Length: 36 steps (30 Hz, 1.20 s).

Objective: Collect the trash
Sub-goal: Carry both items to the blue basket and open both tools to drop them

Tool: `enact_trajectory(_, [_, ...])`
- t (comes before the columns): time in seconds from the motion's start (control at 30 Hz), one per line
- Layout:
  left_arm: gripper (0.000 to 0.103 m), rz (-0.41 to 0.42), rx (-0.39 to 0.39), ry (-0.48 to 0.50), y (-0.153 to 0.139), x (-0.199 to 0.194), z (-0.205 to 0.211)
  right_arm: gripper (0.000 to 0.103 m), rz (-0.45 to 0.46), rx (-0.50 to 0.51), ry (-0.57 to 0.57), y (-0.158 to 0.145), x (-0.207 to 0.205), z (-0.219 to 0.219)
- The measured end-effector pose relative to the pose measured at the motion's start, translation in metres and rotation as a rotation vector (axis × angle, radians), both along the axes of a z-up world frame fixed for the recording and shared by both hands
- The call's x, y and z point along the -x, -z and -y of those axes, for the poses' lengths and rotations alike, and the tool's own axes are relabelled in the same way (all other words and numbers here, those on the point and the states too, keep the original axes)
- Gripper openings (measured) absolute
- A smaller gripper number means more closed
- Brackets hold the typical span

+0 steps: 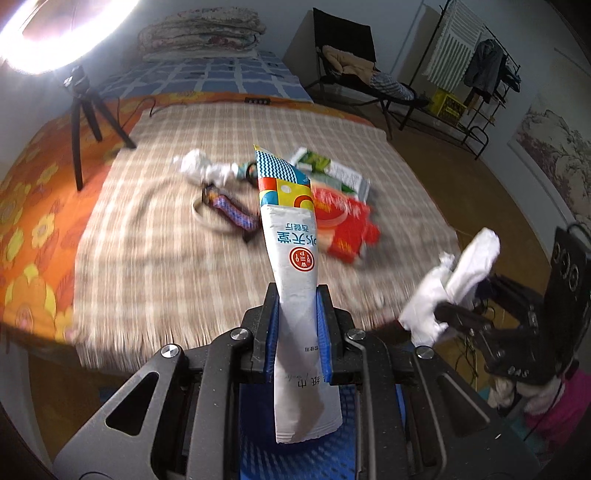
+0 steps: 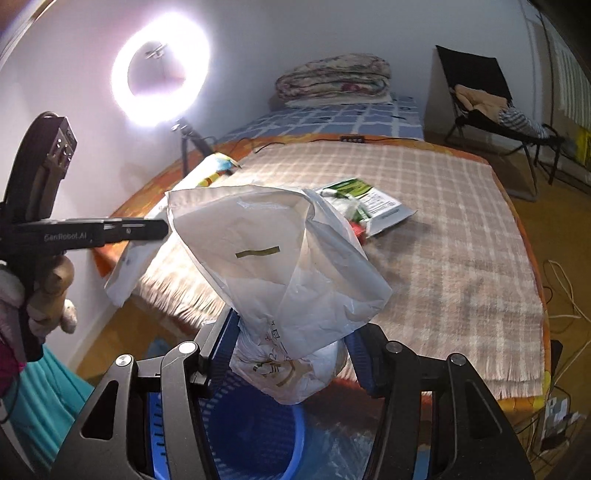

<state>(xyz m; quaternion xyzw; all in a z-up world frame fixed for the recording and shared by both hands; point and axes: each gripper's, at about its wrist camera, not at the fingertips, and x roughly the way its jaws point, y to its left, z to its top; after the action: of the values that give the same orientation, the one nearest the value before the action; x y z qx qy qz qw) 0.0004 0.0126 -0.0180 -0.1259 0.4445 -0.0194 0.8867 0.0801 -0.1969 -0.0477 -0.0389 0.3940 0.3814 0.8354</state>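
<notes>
left fingers (image 1: 298,325) grasping wrapper (image 1: 295,258) | right fingers (image 2: 291,343) grasping white bag (image 2: 280,251) | both above blue basket (image 2: 255,435), beside bed edge (image 2: 480,373)

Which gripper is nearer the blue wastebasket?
Hard to call; both hover right above the blue wastebasket. The right gripper holds a white plastic bag over its opening; the left gripper, holding a paper packet, sits over it too.

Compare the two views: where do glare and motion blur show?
Left wrist view: ring light blows out the top-left corner; blanket and trash streak with blur, while the gripped packet stays sharp. Right wrist view: ring light flares; blanket blurs slightly.
</notes>
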Motion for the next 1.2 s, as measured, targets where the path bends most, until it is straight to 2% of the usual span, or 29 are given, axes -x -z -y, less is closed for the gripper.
enact_trajectory(0.2, [0.017, -0.055, 0.005, 0.03, 0.028, 0.044, 0.017, 0.054, -0.059, 0.021, -0.022, 0.019, 0.021, -0.001])
enact_trajectory(0.43, [0.017, -0.125, 0.012, 0.068, 0.058, 0.076, 0.035, 0.054, -0.11, 0.059, -0.059, 0.041, 0.044, -0.005])
enact_trajectory(0.7, [0.017, -0.198, 0.018, 0.111, 0.09, 0.097, 0.047, 0.054, -0.165, 0.107, -0.103, 0.067, 0.064, -0.013])
enact_trajectory(0.97, [0.017, -0.263, 0.014, 0.112, 0.113, 0.104, 0.05, 0.056, -0.193, 0.145, -0.137, 0.084, 0.075, -0.018])
enact_trajectory(1.03, [0.021, -0.276, 0.012, 0.105, 0.116, 0.103, 0.048, 0.056, -0.202, 0.153, -0.145, 0.088, 0.075, -0.02])
enact_trajectory(1.1, [0.038, -0.286, 0.019, 0.099, 0.12, 0.1, 0.046, 0.056, -0.209, 0.164, -0.153, 0.091, 0.076, -0.022])
enact_trajectory(1.17, [0.051, -0.282, 0.013, 0.088, 0.121, 0.101, 0.044, 0.057, -0.213, 0.175, -0.158, 0.093, 0.078, -0.024])
enact_trajectory(1.2, [0.053, -0.278, 0.011, 0.084, 0.121, 0.101, 0.043, 0.058, -0.217, 0.182, -0.16, 0.094, 0.078, -0.025])
